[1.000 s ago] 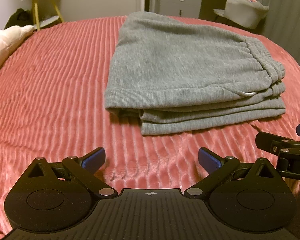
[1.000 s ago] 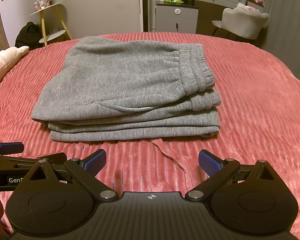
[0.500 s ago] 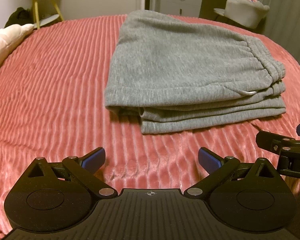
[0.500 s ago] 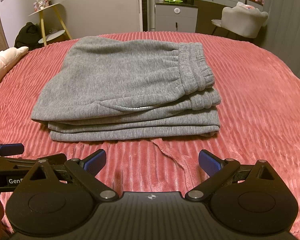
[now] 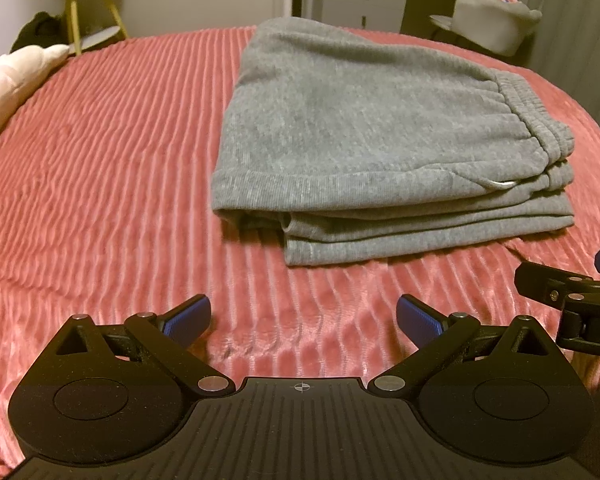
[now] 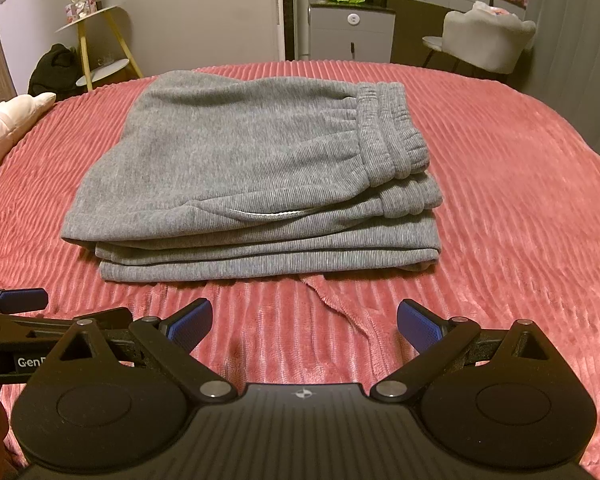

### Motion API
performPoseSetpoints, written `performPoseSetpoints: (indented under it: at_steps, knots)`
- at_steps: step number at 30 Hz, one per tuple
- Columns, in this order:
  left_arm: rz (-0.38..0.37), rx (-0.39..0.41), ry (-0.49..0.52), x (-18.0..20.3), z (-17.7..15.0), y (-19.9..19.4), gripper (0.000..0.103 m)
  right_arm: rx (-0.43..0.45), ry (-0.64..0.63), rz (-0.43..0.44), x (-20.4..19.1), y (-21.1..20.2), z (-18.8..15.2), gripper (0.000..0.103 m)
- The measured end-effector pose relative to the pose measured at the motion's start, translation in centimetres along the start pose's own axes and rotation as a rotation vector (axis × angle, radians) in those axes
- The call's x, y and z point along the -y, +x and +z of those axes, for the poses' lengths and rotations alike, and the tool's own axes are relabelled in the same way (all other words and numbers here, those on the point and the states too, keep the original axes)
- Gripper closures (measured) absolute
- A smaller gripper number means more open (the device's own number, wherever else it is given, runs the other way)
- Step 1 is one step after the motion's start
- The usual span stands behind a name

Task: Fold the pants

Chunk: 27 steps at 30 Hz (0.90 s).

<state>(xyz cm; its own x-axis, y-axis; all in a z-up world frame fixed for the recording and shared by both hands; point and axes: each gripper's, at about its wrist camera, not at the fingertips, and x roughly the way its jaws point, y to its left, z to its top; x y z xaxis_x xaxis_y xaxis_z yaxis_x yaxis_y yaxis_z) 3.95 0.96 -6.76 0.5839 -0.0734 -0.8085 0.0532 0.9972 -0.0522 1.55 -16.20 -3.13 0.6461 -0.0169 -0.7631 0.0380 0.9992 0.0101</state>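
- I see the grey pants (image 6: pixel 256 184) folded into a stacked rectangle, lying mid-bed on the red ribbed blanket (image 6: pixel 520 208), elastic waistband (image 6: pixel 392 136) on the right side
- layered fold edges face near; a small blanket wrinkle sits just near of the stack
- my left gripper (image 5: pixel 303 320) hovers near of the pants, apart from them, jaws spread wide, nothing between
- my right gripper (image 6: pixel 305 323) same: released, empty, just beside the left one
- pink pillow (image 6: pixel 8 128) far left edge; yellow-legged side table (image 6: pixel 96 40), grey cabinet (image 6: pixel 350 36) and chair (image 6: pixel 488 40) beyond the bed
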Motion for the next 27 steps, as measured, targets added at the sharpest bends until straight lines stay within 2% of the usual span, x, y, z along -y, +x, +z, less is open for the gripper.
performPoseSetpoints:
  at_steps: [27]
  knots:
    - [0.015,-0.001,-0.011,0.06,0.06,-0.02,0.0,-0.001,0.002,-0.001,0.1,-0.03,-0.03,0.004]
